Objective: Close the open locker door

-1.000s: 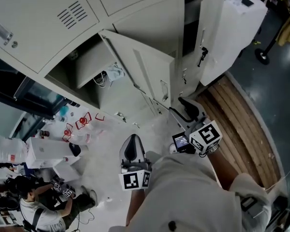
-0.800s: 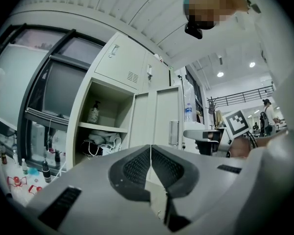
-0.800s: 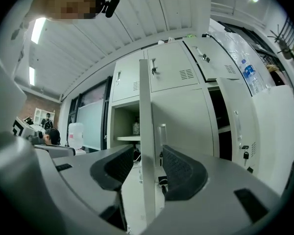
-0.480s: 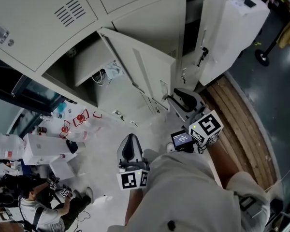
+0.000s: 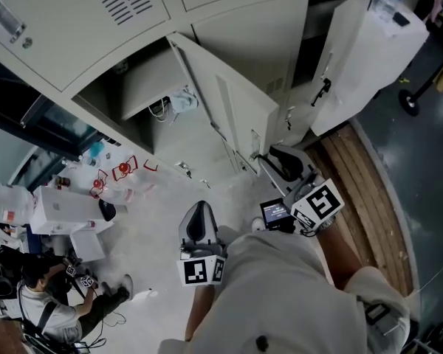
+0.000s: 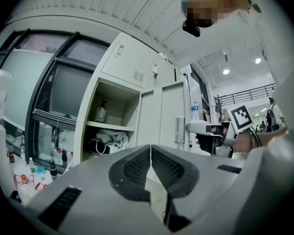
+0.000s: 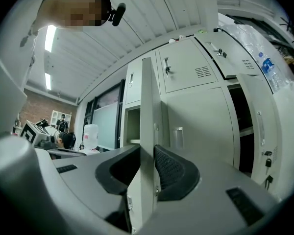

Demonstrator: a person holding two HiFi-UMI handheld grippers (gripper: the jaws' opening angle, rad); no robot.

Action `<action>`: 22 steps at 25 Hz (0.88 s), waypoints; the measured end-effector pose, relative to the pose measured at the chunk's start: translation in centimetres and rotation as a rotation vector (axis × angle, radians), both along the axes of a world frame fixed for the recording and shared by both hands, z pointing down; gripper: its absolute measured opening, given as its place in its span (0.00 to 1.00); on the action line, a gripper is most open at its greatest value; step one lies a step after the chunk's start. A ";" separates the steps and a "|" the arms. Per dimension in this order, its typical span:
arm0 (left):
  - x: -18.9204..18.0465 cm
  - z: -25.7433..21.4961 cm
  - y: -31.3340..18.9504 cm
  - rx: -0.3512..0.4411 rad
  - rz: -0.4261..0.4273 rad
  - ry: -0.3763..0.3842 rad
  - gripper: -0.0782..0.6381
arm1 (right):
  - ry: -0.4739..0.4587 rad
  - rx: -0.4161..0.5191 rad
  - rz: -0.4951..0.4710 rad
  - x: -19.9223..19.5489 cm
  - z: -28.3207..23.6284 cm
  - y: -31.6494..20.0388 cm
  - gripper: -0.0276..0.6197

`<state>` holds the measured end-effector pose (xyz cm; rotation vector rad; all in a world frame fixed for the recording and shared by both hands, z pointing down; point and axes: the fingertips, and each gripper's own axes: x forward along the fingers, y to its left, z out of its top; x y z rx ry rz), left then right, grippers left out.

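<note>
Locker door [image 5: 236, 102], pale grey, stands ajar, pinched by right tool's [image 7: 147, 165] just-closing jaws; left tool [image 6: 150, 155] pressed together.

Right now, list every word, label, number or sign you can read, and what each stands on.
None can be read.
Blurred: clear plastic bottle's blue label.
Too small: red-printed packaging.
Pattern only, no words: black-and-white square marker on white cube.
No lettering seen: open grey metal locker door.
</note>
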<state>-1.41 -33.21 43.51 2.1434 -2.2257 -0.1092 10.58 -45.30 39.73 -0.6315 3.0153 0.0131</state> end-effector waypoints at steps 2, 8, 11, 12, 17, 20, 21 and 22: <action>0.0 0.0 -0.2 0.001 0.000 -0.003 0.13 | 0.006 0.006 -0.024 -0.3 0.0 0.4 0.20; 0.0 0.1 -0.4 -0.002 -0.016 -0.004 0.13 | 0.016 0.022 -0.116 -1.4 0.0 2.1 0.20; -0.4 0.2 -0.2 -0.005 -0.039 -0.001 0.13 | 0.017 0.023 -0.154 -2.2 0.0 2.8 0.20; -0.6 0.3 0.0 -0.006 -0.047 0.000 0.13 | 0.016 0.026 -0.166 -2.5 0.0 3.1 0.20; -1.6 0.4 0.5 -0.001 -0.084 0.006 0.13 | -0.002 0.056 -0.209 -4.7 -1.0 4.6 0.19; -2.6 0.4 0.9 0.005 -0.102 0.009 0.13 | 0.027 0.082 -0.191 -6.5 -0.9 5.7 0.18; -3.0 0.3 1.0 0.008 -0.107 0.007 0.13 | 0.031 0.083 -0.176 -7.1 -0.8 6.1 0.18; -3.4 0.2 1.2 0.011 -0.113 0.005 0.13 | 0.029 0.078 -0.160 -7.7 -0.9 6.4 0.18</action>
